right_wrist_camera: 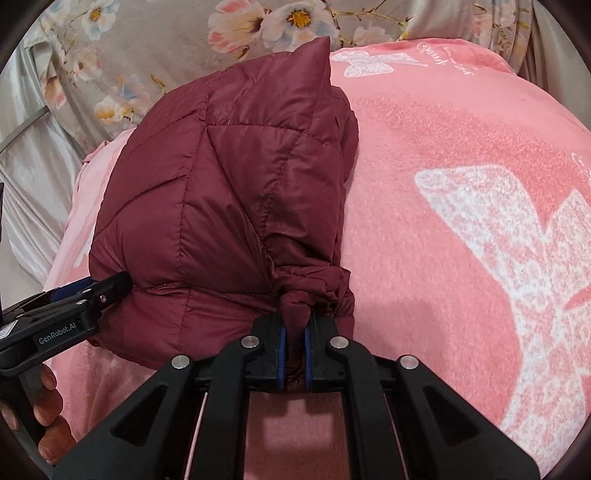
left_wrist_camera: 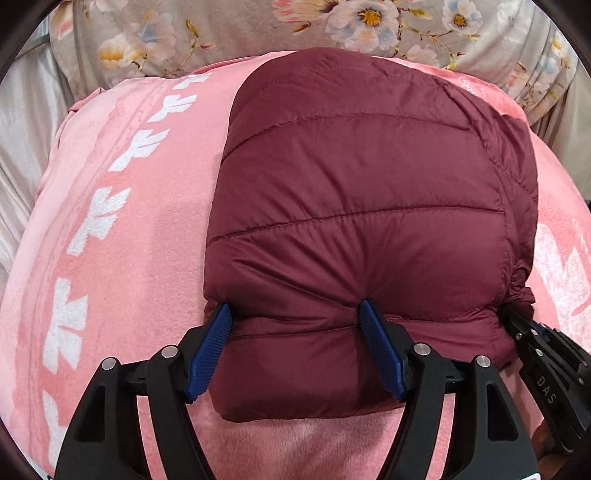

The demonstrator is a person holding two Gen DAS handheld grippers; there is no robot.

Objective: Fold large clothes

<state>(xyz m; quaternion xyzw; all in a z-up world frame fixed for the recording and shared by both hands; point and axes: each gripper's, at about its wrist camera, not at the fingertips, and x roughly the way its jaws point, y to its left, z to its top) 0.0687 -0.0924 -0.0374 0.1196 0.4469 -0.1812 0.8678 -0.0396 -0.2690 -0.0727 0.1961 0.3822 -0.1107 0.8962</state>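
Note:
A maroon quilted puffer jacket (left_wrist_camera: 362,206) lies folded into a thick bundle on a pink blanket (left_wrist_camera: 140,258). My left gripper (left_wrist_camera: 295,317) is open, its blue pads (left_wrist_camera: 373,325) set wide around the bundle's near left edge and pressing into the padding. My right gripper (right_wrist_camera: 294,325) is shut on a bunched bit of the jacket (right_wrist_camera: 221,206) at its near right corner. The right gripper also shows in the left wrist view (left_wrist_camera: 517,321) at the bundle's right corner. The left gripper shows in the right wrist view (right_wrist_camera: 110,284) at the bundle's left side.
The pink blanket (right_wrist_camera: 443,221) with white butterfly prints covers the bed. A grey floral sheet (left_wrist_camera: 332,26) lies behind it. Pale satin fabric (right_wrist_camera: 33,177) hangs at the far left. A hand (right_wrist_camera: 44,413) holds the left gripper's handle.

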